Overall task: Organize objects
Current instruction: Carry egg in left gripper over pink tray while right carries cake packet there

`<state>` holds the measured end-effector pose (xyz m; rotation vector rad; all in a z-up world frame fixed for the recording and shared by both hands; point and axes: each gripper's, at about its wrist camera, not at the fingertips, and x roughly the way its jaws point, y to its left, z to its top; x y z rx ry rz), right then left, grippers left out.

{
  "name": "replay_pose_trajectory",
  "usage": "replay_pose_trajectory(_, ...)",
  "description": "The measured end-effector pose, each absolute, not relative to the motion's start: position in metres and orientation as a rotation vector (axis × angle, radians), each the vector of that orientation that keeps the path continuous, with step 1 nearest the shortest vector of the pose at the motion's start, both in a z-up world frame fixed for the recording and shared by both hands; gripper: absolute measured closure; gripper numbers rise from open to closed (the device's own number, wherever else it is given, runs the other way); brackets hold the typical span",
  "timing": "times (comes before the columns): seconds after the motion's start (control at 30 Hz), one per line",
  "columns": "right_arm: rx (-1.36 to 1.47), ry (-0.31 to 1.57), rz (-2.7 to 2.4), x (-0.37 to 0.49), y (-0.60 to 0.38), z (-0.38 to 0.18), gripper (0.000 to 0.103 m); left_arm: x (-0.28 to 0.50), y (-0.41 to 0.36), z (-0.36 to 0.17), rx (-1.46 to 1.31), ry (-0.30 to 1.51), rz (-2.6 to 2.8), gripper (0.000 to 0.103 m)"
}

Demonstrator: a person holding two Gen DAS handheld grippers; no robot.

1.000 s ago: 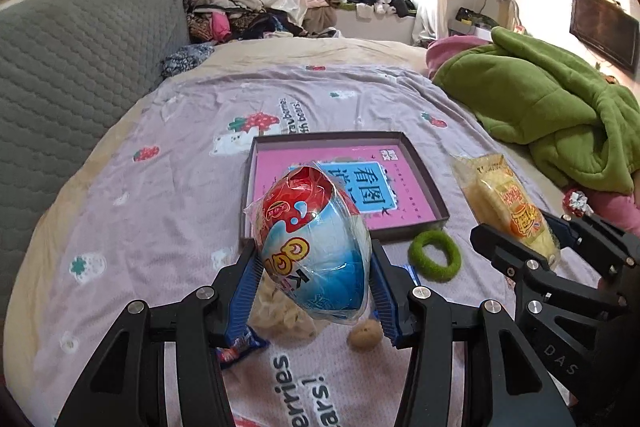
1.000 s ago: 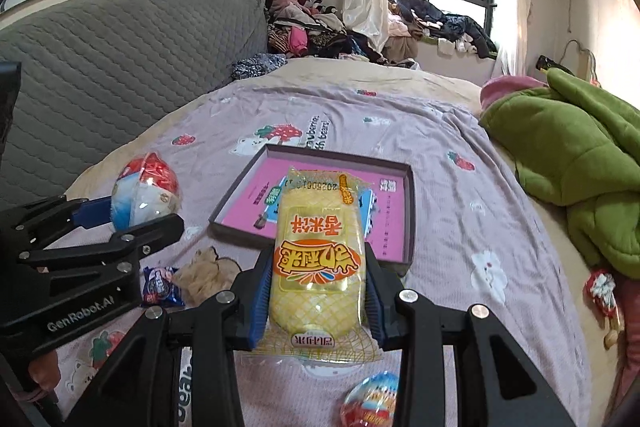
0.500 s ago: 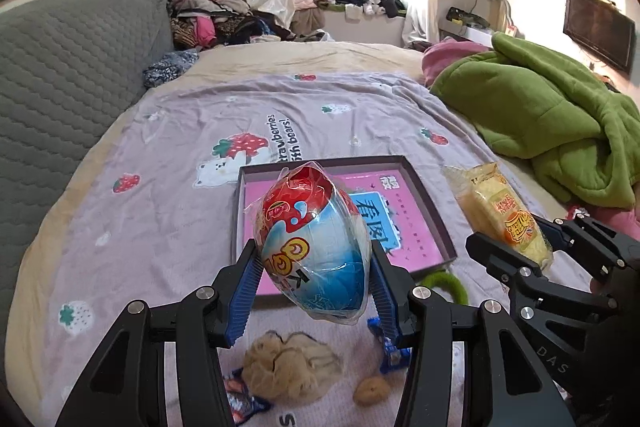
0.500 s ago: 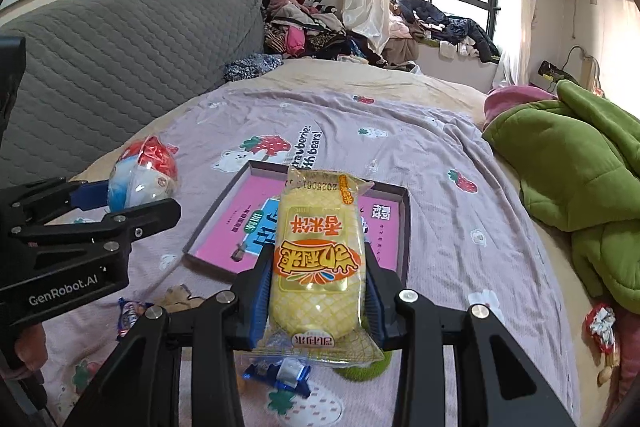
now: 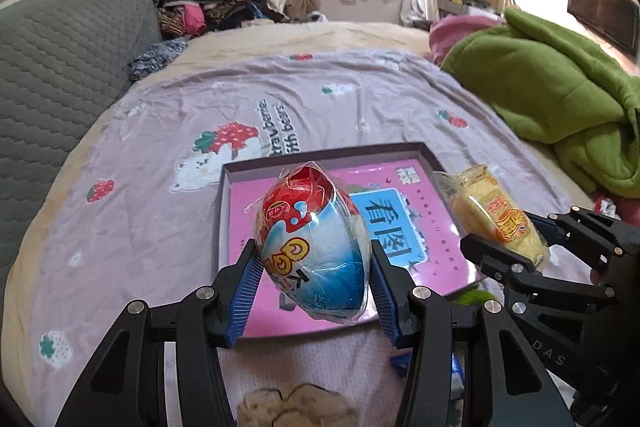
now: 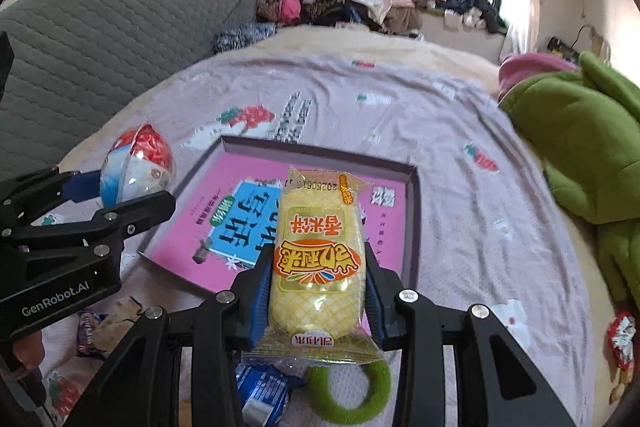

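My left gripper [image 5: 312, 283] is shut on a red, white and blue egg-shaped snack pack [image 5: 314, 247], held over the near part of a shallow pink-lined box [image 5: 236, 211]. My right gripper [image 6: 318, 291] is shut on a yellow wrapped cake [image 6: 318, 255], held above the same pink-lined box [image 6: 412, 223] at its near right side. Each gripper shows in the other's view: the right gripper [image 5: 516, 243] with the cake [image 5: 496, 211], the left gripper [image 6: 120, 195] with the egg pack [image 6: 136, 167].
A green ring [image 6: 356, 391], a blue wrapper [image 6: 260, 391] and a beige crumpled thing [image 5: 292, 405] lie on the lilac bedspread [image 5: 160, 195] near the box. A green blanket [image 5: 560, 107] is heaped at the right, a grey headboard [image 5: 60, 67] at the left.
Both grippers moved forward over the bed with their loads, so the pink box has come closer and lies under them. The small items on the bedspread slid toward the bottom edge.
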<state>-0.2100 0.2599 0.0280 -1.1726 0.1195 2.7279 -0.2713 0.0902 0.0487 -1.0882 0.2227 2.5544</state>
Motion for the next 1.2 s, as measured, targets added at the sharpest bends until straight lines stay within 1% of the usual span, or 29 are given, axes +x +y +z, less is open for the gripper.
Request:
replay_pose_trajectory(0.17, -1.271, 0.110, 2.669, -0.233, 0.268, -0.001, 0.063, -0.301, 0.094, 0.018, -1.225, 0.200, 2.497, 0.050)
replay_pose_trajectory(0.3, -1.327, 0.171, 2.644, -0.244, 0.274, -0.018, 0.063, -0.316, 0.098, -0.004, -1.298, 0.213, 2.463, 0.050)
replay_pose_trajectory(0.37, -1.352, 0.168, 2.624, -0.251, 0.277, -0.025, 0.063, -0.322, 0.098, -0.013, -1.328, 0.201, 2.451, 0.050)
replay_pose_trajectory(0.47, -1.400, 0.182, 2.588, -0.262, 0.282, -0.038, 0.063, -0.330, 0.102, -0.025, -1.380, 0.250, 2.428, 0.050)
replay_pose_trajectory(0.57, -1.441, 0.176, 2.551, -0.270, 0.284, -0.050, 0.063, -0.336, 0.103, -0.035, -1.423, 0.255, 2.413, 0.050)
replay_pose_trajectory(0.63, -1.473, 0.235, 2.545, -0.272, 0.287, -0.057, 0.063, -0.339, 0.103, -0.043, -1.461, 0.262, 2.396, 0.050)
replay_pose_trajectory(0.67, -1.482, 0.269, 2.540, -0.272, 0.290, -0.060, 0.063, -0.340, 0.103, -0.045, -1.465, 0.272, 2.405, 0.050)
replay_pose_trajectory(0.77, -1.497, 0.219, 2.516, -0.274, 0.288, -0.066, 0.063, -0.344, 0.101, -0.052, -1.481, 0.283, 2.398, 0.050)
replay_pose_trajectory(0.9, -1.520, 0.255, 2.508, -0.275, 0.290, -0.072, 0.063, -0.347, 0.102, -0.059, -1.509, 0.287, 2.383, 0.050)
replay_pose_trajectory(1.2, -1.539, 0.200, 2.488, -0.279, 0.286, -0.074, 0.063, -0.352, 0.104, -0.067, -1.548, 0.275, 2.350, 0.049)
